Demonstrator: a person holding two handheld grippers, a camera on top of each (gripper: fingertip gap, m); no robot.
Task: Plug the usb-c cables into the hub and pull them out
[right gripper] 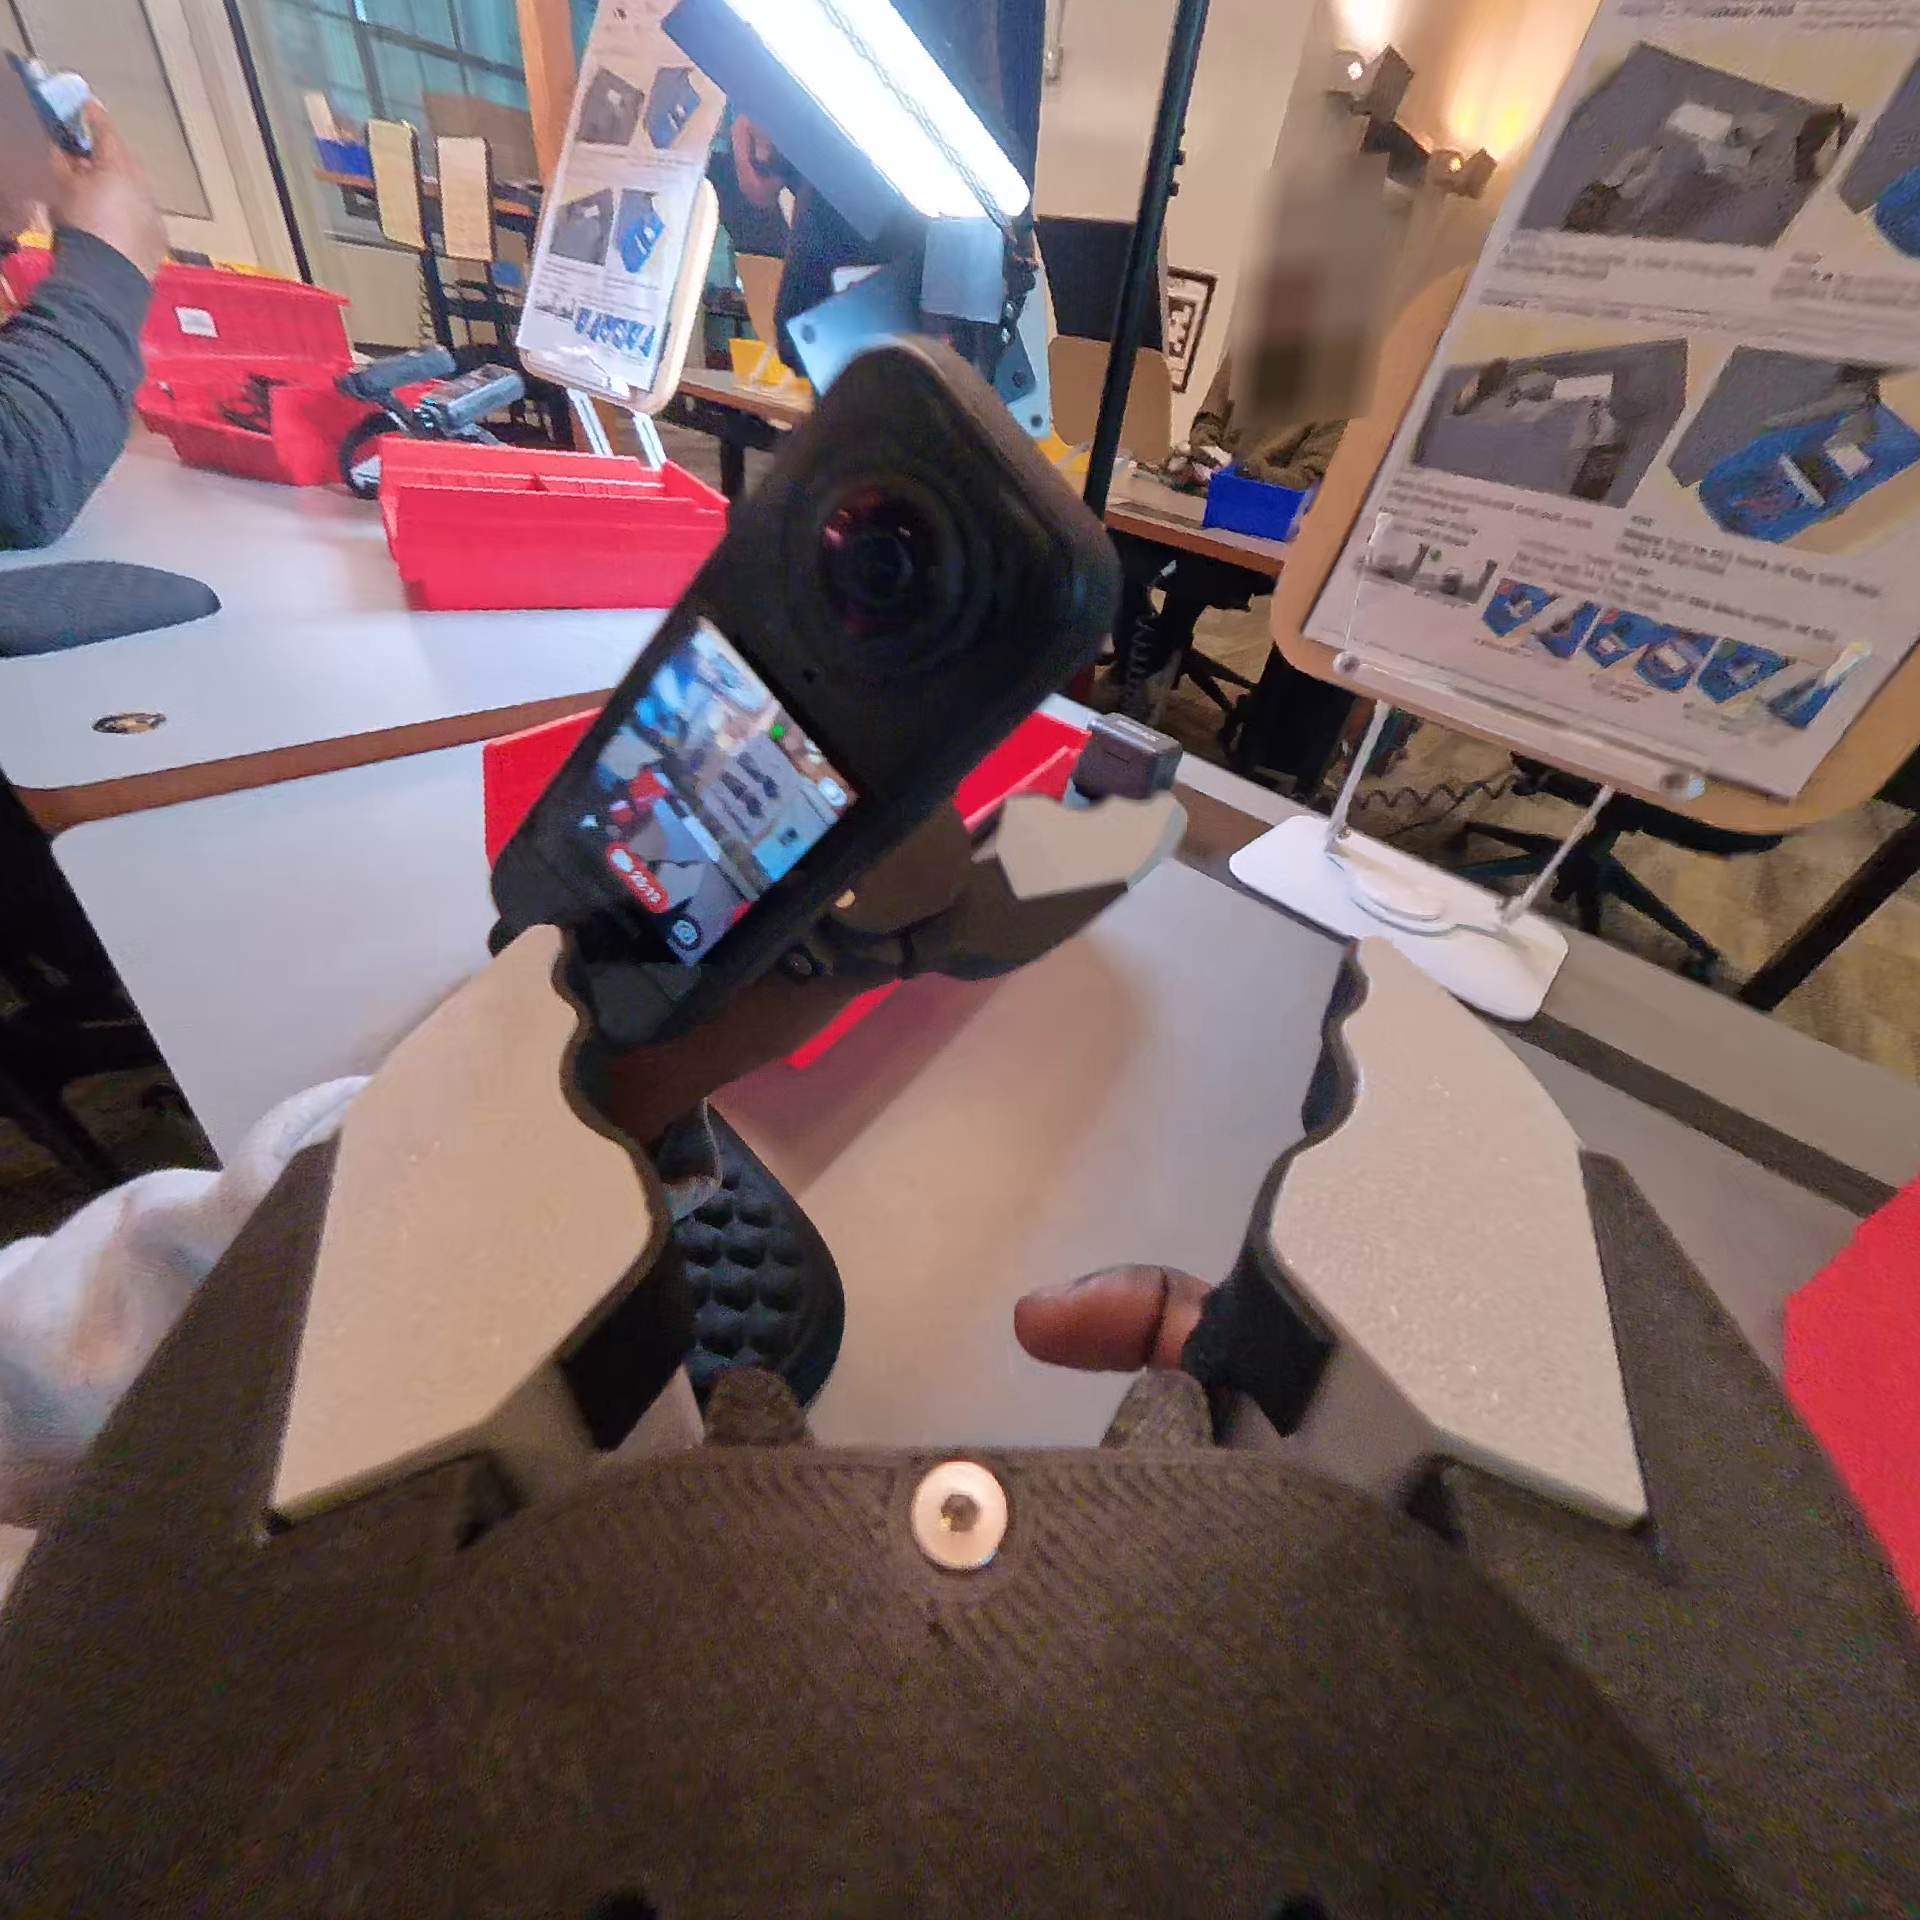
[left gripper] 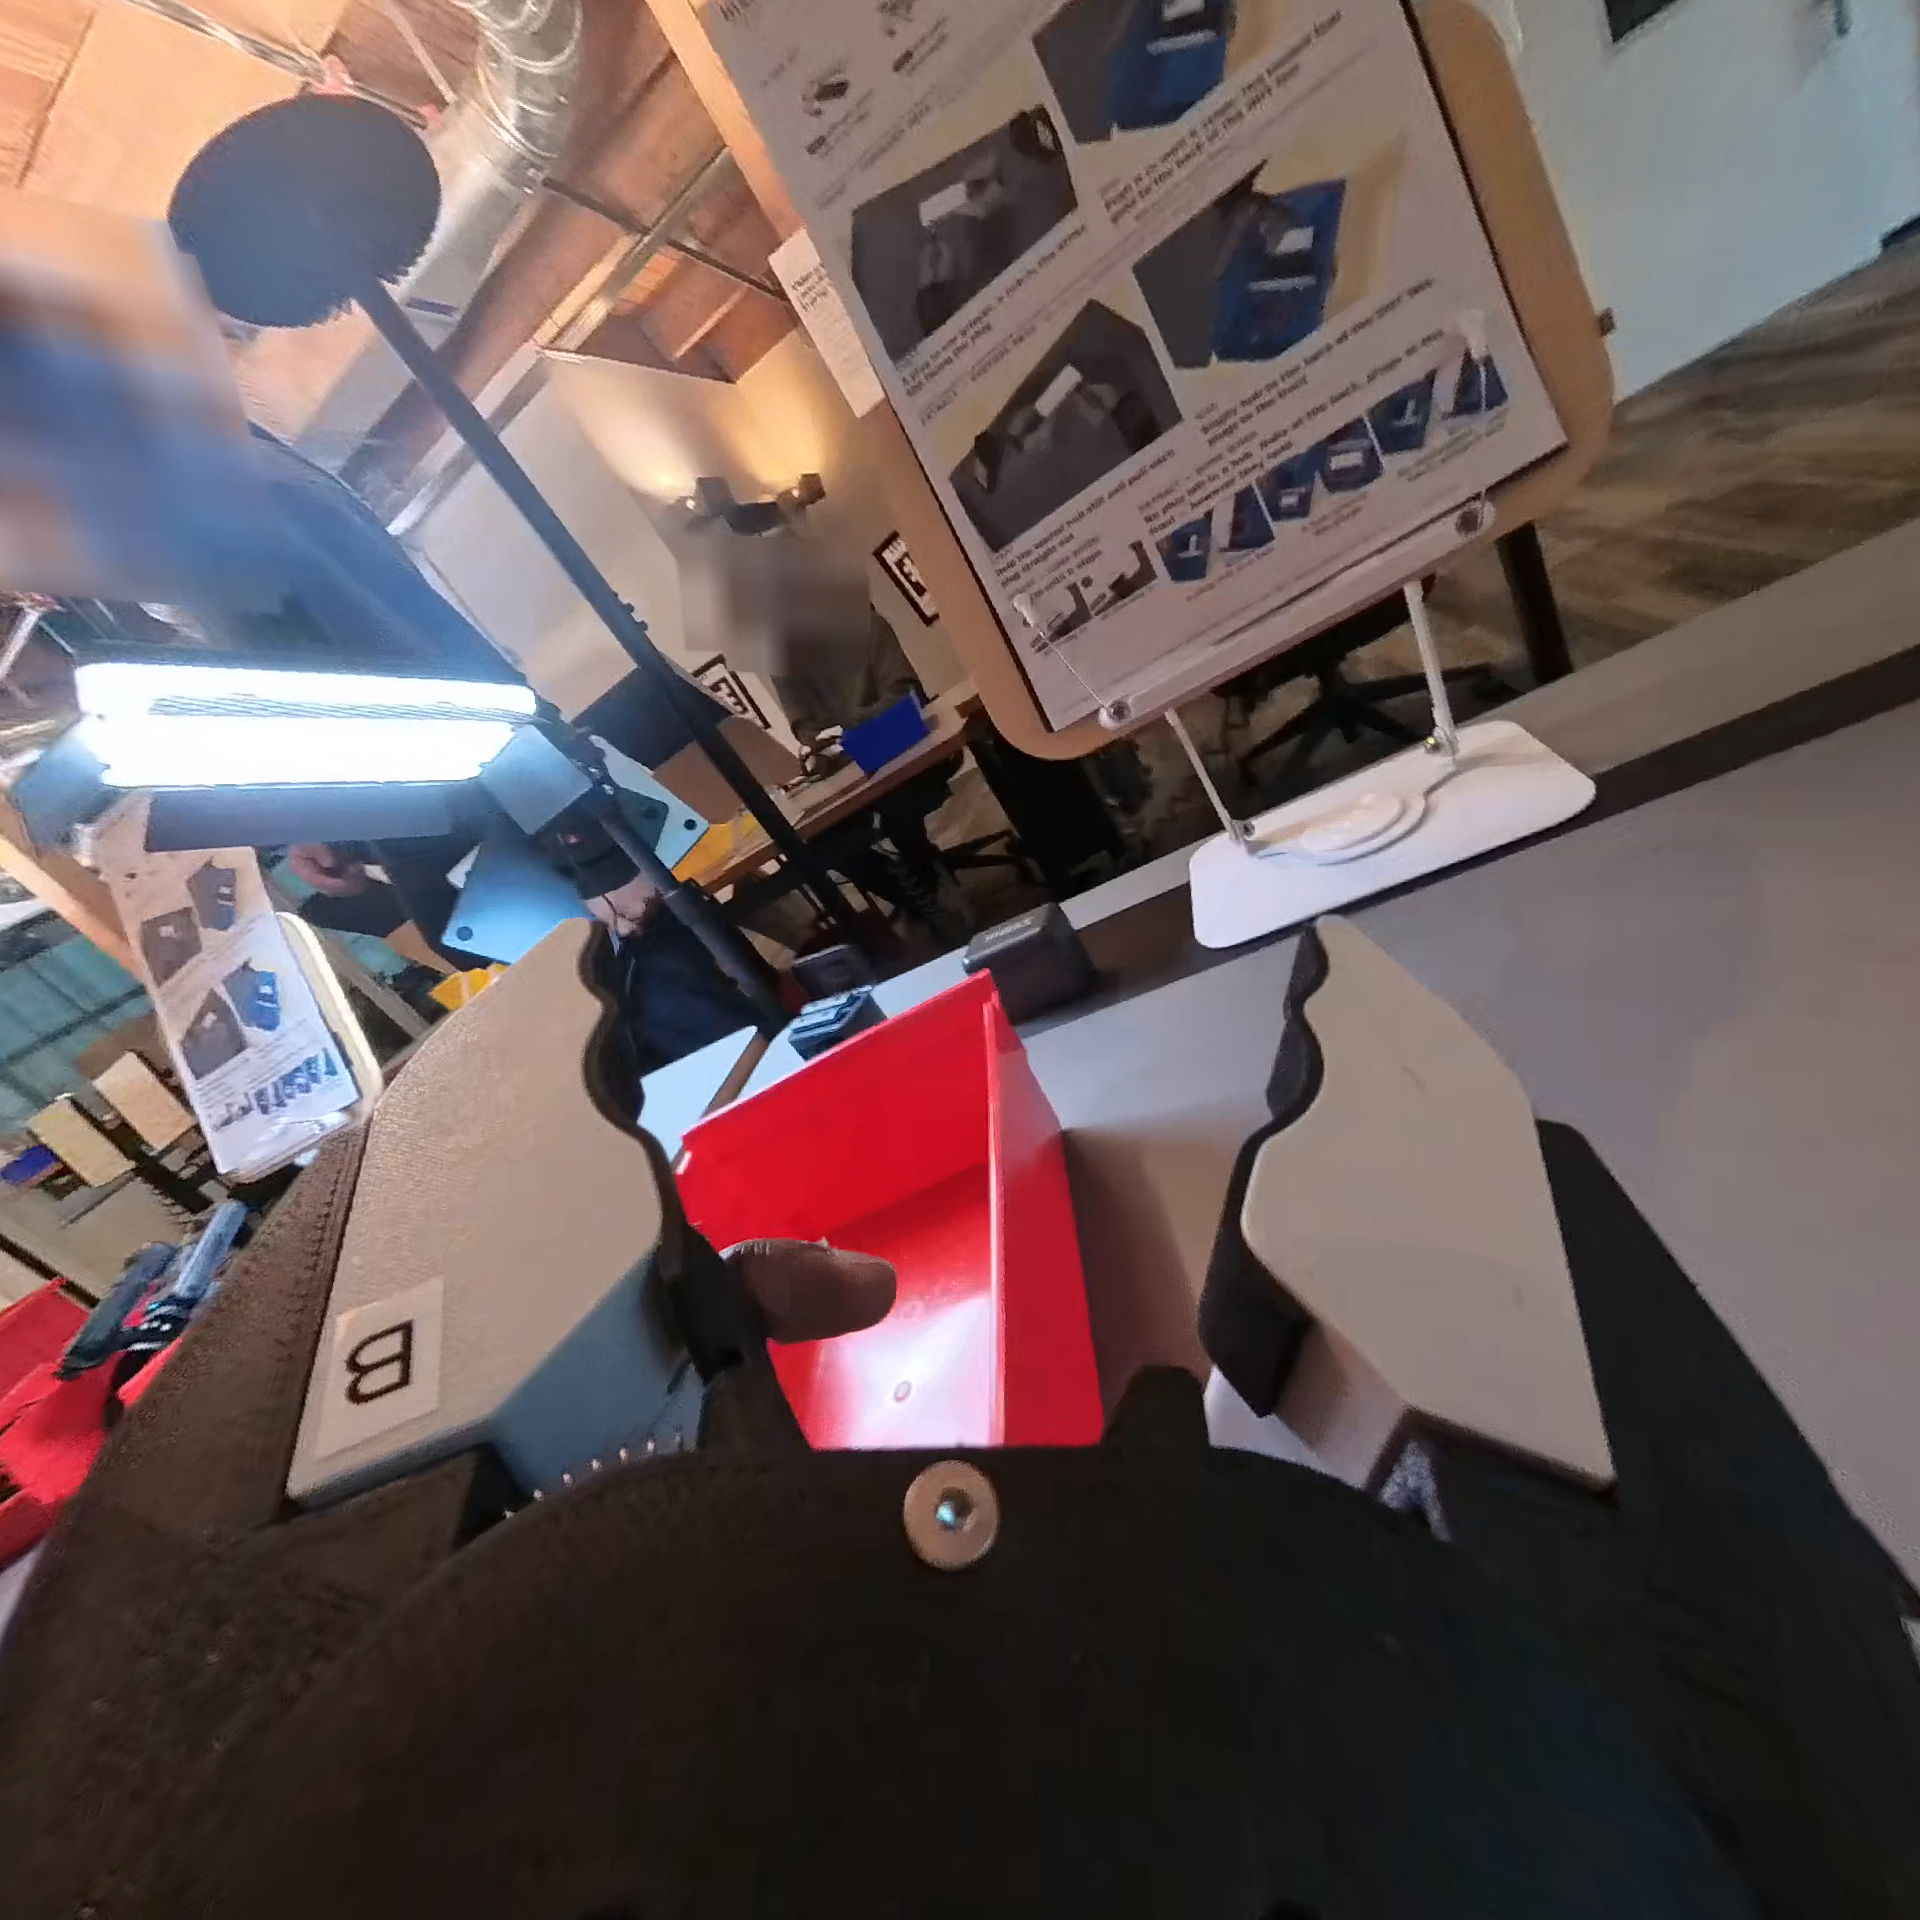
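so the grey counter [left gripper: 1714,1039] has a red bin [left gripper: 914,1226] by its far edge, then both tongs, left tongs [left gripper: 956,1039] and right tongs [right gripper: 956,1049], hang spread wide with nothing gripped, left ones over the bin, and honestly I can't spot any hub or usb-c cables.

Grey tables [right gripper: 312,623], bright light bar [left gripper: 301,722], exposed wood ceiling [left gripper: 125,94], windows [right gripper: 416,73].

Workshop-lab, grey worktables [right gripper: 312,914], red parts bins [right gripper: 540,540], instruction boards [left gripper: 1195,343], lamp [left gripper: 301,722]
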